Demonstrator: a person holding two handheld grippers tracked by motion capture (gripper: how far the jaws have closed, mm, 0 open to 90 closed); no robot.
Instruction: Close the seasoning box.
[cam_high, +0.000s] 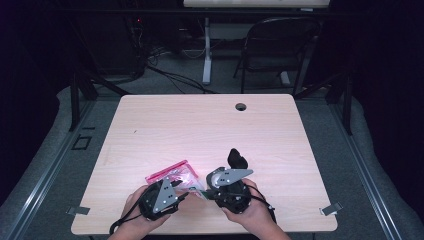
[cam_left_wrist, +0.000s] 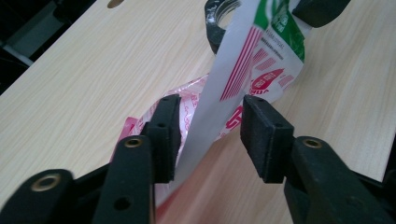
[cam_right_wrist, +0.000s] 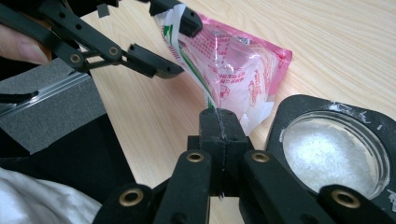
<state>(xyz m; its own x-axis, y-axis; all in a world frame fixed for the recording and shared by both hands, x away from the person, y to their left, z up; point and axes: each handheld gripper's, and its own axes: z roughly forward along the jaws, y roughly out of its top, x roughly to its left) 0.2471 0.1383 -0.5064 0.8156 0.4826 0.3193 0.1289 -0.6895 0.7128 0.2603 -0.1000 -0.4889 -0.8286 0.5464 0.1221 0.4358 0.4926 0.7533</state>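
A pink, white and green plastic pouch (cam_high: 172, 175) (cam_left_wrist: 252, 60) (cam_right_wrist: 233, 65) is held up off the wooden table (cam_high: 200, 125) near its front edge. My right gripper (cam_high: 205, 194) (cam_right_wrist: 218, 123) is shut on the pouch's lower edge. My left gripper (cam_high: 186, 192) (cam_left_wrist: 212, 135) (cam_right_wrist: 175, 46) straddles the pouch's other end. Its jaws stand apart, and a gap shows between the right pad and the film. A black container of white grains (cam_right_wrist: 334, 149) (cam_high: 237, 159) sits just beside the right gripper.
A round cable hole (cam_high: 241, 106) lies at the table's far edge. A folding chair (cam_high: 280, 45) and a desk leg (cam_high: 207, 50) stand behind the table. Metal clips (cam_high: 80, 210) (cam_high: 331, 209) mark the front corners. Both hands are close to the front edge.
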